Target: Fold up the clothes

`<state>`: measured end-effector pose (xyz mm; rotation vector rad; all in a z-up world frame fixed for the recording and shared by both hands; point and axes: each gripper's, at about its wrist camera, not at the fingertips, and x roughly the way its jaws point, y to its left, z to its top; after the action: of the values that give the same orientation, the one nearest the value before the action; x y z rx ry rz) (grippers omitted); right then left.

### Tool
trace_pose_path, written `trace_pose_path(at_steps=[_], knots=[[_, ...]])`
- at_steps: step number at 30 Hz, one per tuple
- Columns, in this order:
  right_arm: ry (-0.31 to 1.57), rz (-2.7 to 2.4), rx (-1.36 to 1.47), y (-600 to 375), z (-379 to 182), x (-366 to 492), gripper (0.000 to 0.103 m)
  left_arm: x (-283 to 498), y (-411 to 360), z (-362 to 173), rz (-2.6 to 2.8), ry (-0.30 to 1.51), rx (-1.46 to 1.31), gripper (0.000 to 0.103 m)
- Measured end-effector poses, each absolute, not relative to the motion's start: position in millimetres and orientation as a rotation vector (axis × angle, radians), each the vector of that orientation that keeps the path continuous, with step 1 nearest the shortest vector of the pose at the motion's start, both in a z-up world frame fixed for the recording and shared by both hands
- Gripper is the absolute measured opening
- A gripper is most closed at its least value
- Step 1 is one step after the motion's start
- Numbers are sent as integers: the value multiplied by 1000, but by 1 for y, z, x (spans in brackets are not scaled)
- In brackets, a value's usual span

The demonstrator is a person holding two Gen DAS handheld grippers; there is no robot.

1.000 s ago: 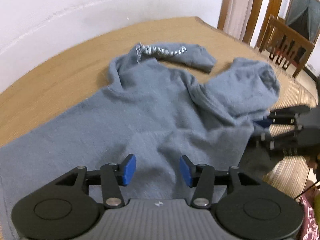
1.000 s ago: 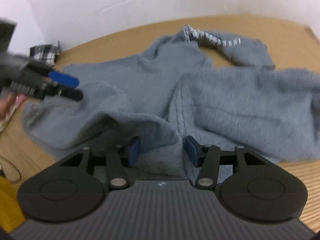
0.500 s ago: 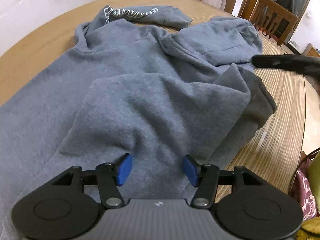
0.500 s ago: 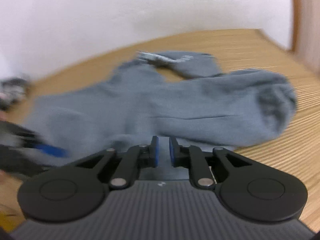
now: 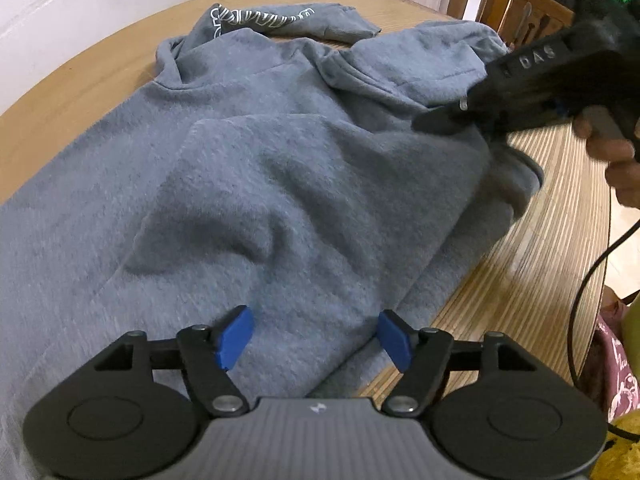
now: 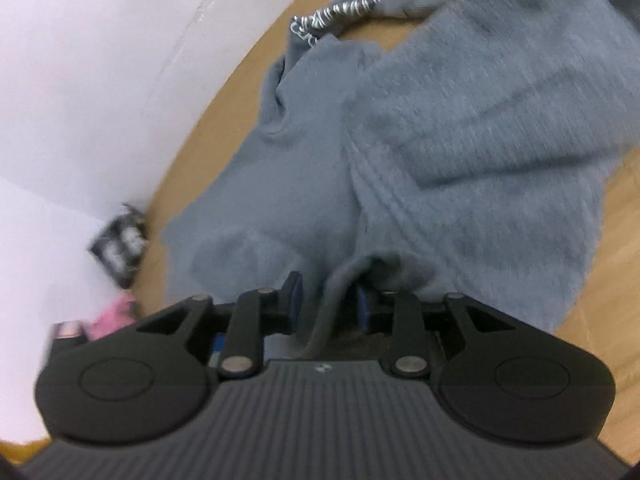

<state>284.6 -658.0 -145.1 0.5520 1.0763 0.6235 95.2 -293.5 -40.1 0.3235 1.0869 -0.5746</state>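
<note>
The grey sweatshirt (image 5: 280,168) lies rumpled across the wooden table (image 5: 532,248), one sleeve with white lettering (image 5: 260,20) at the far edge. My left tongs (image 5: 316,338) hover over its near hem, jaws spread wide, gripping nothing. My right tongs (image 6: 330,300) have a fold of the garment between partly parted jaws; grip cannot be confirmed. A wooden chair (image 5: 520,4) stands beyond.

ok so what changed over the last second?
The right gripper closed on a fold of the grey hoodie and lifted it, dragging cloth leftward over the body. The left gripper slid nearer the hem, jaws open throughout, holding nothing. The printed sleeve and the wooden table stayed put.
</note>
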Motion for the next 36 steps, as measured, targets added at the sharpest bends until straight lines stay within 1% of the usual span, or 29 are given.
trace_pose_path(at_steps=[1, 5, 6, 8, 9, 10, 12, 13, 14, 15, 16, 18, 22, 23, 24, 27, 30, 31, 32, 33, 34, 35, 36], knots=[[1011, 605, 531, -657, -138, 278, 9, 94, -294, -40, -571, 1088, 328, 74], [747, 466, 497, -676, -107, 231, 8, 89, -292, -40, -572, 1089, 326, 76], [744, 385, 446, -678, -112, 227, 8, 89, -292, -39, -574, 1089, 330, 77], [796, 226, 356, -682, -131, 226, 9, 90, -292, -37, -576, 1097, 331, 77], [819, 188, 341, -686, -137, 225, 10, 90, -292, -36, -576, 1104, 329, 77], [828, 168, 340, -690, -139, 222, 11, 91, -291, -33, -577, 1112, 326, 74], [761, 250, 351, -690, -123, 212, 13, 97, -287, -19, -592, 1098, 287, 70], [725, 307, 335, -687, -113, 208, 15, 101, -285, -11, -606, 1081, 265, 71], [698, 372, 293, -682, -102, 207, 23, 105, -283, -3, -620, 1062, 245, 72], [669, 444, 248, -675, -94, 207, 25, 113, -283, 6, -635, 1030, 232, 74], [648, 518, 210, -667, -88, 208, 25, 121, -285, 10, -644, 1008, 224, 75], [655, 623, 157, -652, -83, 212, 25, 142, -291, 12, -645, 977, 221, 76], [712, 664, 66, -622, -96, 209, 23, 189, -307, -22, -545, 1014, 247, 74], [725, 624, 14, -612, -105, 211, 22, 199, -309, -33, -526, 1035, 236, 75], [744, 586, -35, -608, -114, 212, 21, 205, -307, -38, -533, 1040, 200, 79], [796, 541, -65, -606, -137, 217, 20, 199, -301, -30, -544, 1027, 191, 76], [845, 543, 25, -613, -120, 224, 22, 185, -279, -13, -536, 995, 219, 76], [838, 554, 63, -617, -110, 229, 23, 180, -266, -7, -518, 980, 238, 78], [822, 567, 89, -617, -101, 234, 29, 177, -251, -1, -481, 965, 266, 78], [798, 580, 103, -615, -92, 241, 42, 177, -236, 4, -446, 956, 291, 79], [768, 590, 108, -615, -82, 248, 49, 177, -219, 7, -408, 955, 315, 79], [740, 597, 105, -610, -74, 256, 61, 180, -199, 9, -361, 962, 334, 79], [717, 605, 94, -603, -69, 264, 67, 183, -179, 11, -313, 969, 352, 79]])
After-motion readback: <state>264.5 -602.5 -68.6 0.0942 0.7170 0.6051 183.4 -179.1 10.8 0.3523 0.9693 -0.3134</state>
